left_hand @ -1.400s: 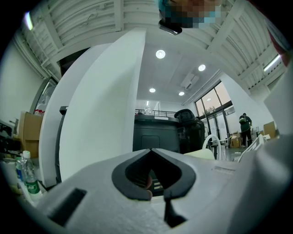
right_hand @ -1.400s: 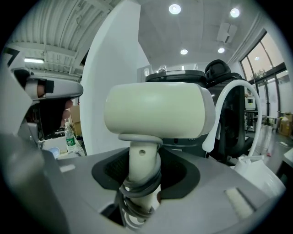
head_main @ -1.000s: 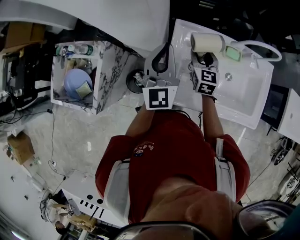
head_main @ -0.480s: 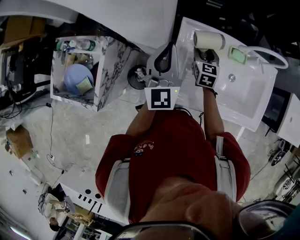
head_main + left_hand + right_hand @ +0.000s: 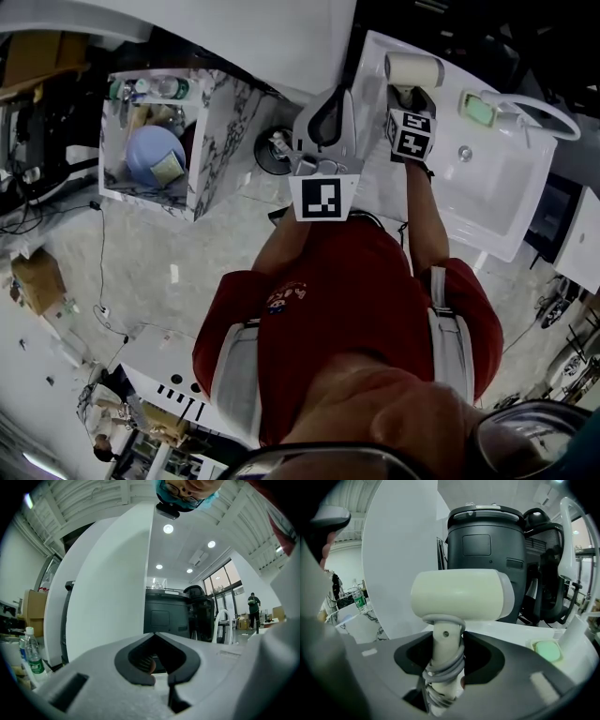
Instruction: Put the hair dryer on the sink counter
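Pinching cream hair dryer (image 5: 461, 595) by cord-wrapped handle, right gripper (image 5: 445, 644) fingers (image 5: 497, 660); left gripper (image 5: 154, 637) fingers (image 5: 129, 665) together.

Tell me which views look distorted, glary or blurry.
Head view: strong fisheye bend, dark corners, and the white sink counter is the brightest patch. Left gripper view: round black border, glaring ceiling spotlights, soft foreground. Right gripper view: the cream plastic hair dryer is sharp, the near edges blurred.
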Motion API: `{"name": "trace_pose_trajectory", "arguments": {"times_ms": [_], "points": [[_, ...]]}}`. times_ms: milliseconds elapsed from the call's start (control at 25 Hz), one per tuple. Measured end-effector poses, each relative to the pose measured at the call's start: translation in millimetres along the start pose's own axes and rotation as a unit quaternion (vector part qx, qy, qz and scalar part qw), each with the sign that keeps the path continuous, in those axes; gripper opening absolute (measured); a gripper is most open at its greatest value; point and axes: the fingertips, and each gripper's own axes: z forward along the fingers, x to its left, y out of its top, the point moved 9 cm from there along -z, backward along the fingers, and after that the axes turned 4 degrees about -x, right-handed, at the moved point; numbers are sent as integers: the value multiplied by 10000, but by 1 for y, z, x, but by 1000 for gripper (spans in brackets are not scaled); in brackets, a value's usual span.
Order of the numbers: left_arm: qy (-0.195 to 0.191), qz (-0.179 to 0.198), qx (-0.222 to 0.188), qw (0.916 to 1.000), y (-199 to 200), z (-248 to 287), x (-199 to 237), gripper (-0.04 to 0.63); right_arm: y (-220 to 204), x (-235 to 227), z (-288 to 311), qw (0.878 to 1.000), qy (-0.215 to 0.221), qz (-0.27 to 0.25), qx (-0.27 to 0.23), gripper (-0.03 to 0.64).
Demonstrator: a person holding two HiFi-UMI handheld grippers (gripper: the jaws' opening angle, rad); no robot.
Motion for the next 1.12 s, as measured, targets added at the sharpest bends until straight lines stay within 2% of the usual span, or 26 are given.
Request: {"name": "trace_pose_trajectory", "arguments": {"times_ms": [320,720,1120], "points": [[21,-55,111,9999,-6,-4,4,1,-7,-1,23,9994,-29,-22,337,186],[39,-74,152,9999,-10,0,5,1,-15,-5,51,9958,168,66,894,186],[71,-22,170,9998,-10,1,4,2,-24,-6,58,9904,233,126,1357,186]]}}
